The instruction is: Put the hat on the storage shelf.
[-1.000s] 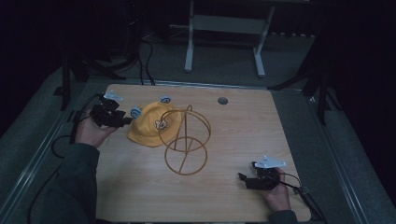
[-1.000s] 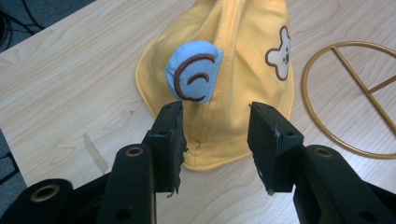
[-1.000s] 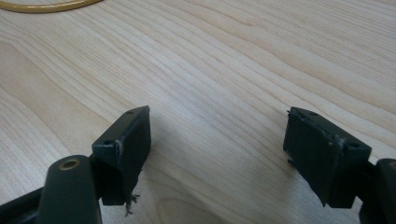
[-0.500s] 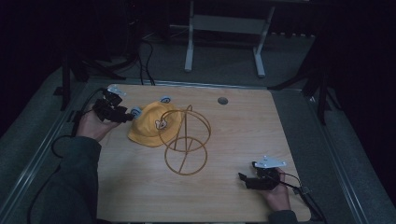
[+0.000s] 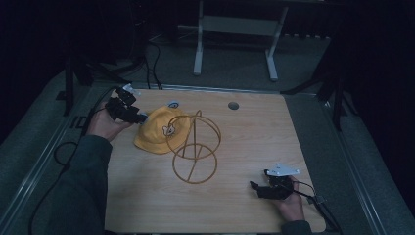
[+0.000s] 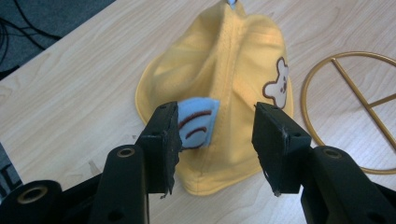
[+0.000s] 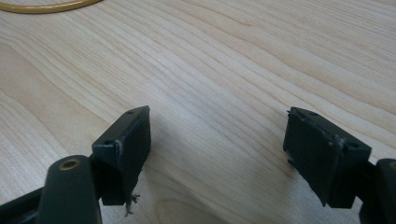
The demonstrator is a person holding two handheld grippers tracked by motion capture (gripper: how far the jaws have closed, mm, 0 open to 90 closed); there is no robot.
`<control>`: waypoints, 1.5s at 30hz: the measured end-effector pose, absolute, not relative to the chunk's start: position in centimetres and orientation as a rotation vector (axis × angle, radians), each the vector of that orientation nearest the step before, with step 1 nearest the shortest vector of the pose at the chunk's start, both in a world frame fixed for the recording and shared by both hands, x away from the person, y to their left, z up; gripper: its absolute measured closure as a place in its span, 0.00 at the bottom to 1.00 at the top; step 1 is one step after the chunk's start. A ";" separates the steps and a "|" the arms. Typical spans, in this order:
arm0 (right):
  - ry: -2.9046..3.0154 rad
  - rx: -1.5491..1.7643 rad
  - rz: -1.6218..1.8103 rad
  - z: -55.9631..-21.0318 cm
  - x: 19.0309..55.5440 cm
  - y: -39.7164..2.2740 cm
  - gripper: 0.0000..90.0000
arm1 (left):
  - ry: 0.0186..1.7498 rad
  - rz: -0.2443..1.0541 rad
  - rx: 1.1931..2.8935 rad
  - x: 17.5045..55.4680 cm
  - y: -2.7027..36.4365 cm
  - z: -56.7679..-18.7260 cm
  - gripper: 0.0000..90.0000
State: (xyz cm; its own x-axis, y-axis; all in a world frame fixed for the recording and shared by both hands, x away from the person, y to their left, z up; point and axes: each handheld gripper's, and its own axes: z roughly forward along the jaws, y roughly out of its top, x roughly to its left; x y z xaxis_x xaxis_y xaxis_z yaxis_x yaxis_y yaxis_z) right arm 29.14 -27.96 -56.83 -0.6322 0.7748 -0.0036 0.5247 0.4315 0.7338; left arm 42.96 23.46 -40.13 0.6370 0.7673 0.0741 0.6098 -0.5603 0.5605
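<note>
just a bear patch (image 6: 275,88) on yellow hat (image 6: 224,70)

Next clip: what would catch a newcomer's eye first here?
The yellow hat with a bear patch, lying left of centre on the wooden table, stands out most. Beside it on the right stands a gold wire stand. The left claw, jaws just opening, hangs over the hat's blue ear; the right claw rests open near the front edge.
</note>
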 end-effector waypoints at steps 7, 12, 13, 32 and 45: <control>2.349 1.114 1.024 -56.8 29.1 -28.0 0.26 | 1.086 0.402 2.371 44.0 23.4 -39.6 0.57; 2.349 1.114 1.024 -56.8 29.1 -28.0 0.26 | 1.092 0.372 2.379 44.6 23.4 -39.6 0.57; 2.349 1.114 1.024 -56.8 29.1 -28.0 0.26 | 1.091 0.367 2.384 44.7 23.3 -39.6 0.57; 2.349 1.114 1.024 -56.8 29.1 -28.0 0.26 | 1.070 0.331 2.465 46.7 20.8 -39.8 0.56; 2.349 1.114 1.025 -56.8 29.1 -28.0 0.26 | 1.042 0.337 2.539 48.1 18.7 -40.3 0.57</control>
State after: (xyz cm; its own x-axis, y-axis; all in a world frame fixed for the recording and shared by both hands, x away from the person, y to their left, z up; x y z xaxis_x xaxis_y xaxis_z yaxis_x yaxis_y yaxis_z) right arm 29.15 -27.96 -56.82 -0.6320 0.7750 -0.0027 0.5253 0.4309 0.7338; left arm 48.13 18.66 -40.34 0.6972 0.7127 0.0773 0.6232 -0.6558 0.4262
